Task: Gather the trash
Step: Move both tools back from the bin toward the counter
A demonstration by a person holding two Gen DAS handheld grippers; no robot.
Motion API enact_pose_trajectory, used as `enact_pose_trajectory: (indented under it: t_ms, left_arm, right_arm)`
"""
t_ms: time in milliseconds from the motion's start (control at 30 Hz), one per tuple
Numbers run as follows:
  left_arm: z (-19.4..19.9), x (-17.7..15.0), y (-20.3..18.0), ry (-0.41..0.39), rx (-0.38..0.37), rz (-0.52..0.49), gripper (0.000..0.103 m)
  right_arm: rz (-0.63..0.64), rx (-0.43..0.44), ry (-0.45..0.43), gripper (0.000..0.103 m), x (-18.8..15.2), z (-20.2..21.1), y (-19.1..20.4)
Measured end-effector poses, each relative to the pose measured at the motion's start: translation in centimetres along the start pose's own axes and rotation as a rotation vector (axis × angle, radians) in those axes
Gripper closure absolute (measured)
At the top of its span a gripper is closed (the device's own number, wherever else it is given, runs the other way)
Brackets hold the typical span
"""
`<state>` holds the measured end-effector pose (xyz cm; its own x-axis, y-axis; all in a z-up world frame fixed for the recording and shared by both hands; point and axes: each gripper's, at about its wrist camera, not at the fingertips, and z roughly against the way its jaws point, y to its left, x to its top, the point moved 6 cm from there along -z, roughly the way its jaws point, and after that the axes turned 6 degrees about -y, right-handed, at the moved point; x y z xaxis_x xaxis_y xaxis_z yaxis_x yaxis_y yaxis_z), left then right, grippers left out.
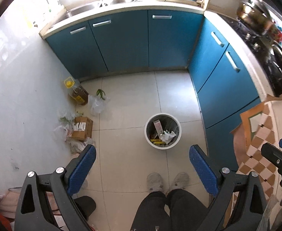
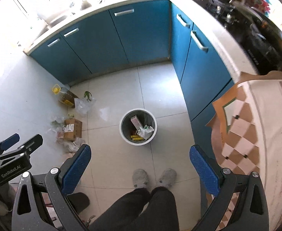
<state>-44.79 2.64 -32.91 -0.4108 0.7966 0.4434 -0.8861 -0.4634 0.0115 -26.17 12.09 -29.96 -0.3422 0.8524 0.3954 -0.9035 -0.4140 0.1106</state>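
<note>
Blue cabinets (image 1: 125,42) with metal handles run along two walls under a pale counter (image 1: 133,6). A sink (image 1: 81,9) sits in the counter at left; a dark stove (image 1: 260,44) bearing a pot (image 1: 254,13) lies at right. An oil bottle (image 1: 77,91) stands on the tiled floor (image 1: 133,94) beside the cabinets. A patterned cloth (image 2: 256,127) covers the surface at right.

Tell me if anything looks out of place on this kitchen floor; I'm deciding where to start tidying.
Yes. Litter sits along the left wall: a cardboard box among crumpled plastic bags, with green leaves loose beside an oil bottle. None of it is in the bin, which stands upright mid-floor holding some trash.
</note>
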Motion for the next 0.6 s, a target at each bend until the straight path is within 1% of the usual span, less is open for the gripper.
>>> enact_pose_trajectory:
  t_ms: [167,200,267,333,433,500,600]
  left_arm:
    - [3.0,0.5,-0.6,-0.032,-0.029,-0.007,0.004]
    - [3.5,0.7,-0.9,-0.044,-0.033,-0.01,0.004]
    - [4.6,1.6,-2.4,-0.067,-0.061,-0.021,0.004]
    - [5.8,2.4,-4.6,-0.088,-0.102,-0.045,0.004]
    - [6.9,3.2,-10.2,-0.117,-0.167,-0.156,0.004]
    - [7.4,3.0,-15.3,-0.125,-0.211,-0.244,0.0]
    - [8.1,1.8,-23.7,-0.105,-0.306,-0.359,0.0]
  right_arm:
    - [-0.008,0.02,-0.027,0.0,-0.9,4.4,0.0]
    - [-0.023,0.028,-0.031,0.0,-1.3,4.5,0.0]
    - [-0.07,0.057,-0.041,0.0,-1.6,5.6,-0.7]
    - [-0.148,0.088,-0.06,0.0,-1.8,6.7,-2.5]
    - [-0.277,0.105,-0.089,0.0,-2.6,7.8,-6.0]
    - [-0.381,0.075,-0.125,0.0,-3.8,9.6,-10.6]
    - [-0.533,0.025,-0.169,0.0,-6.3,12.1,-17.9]
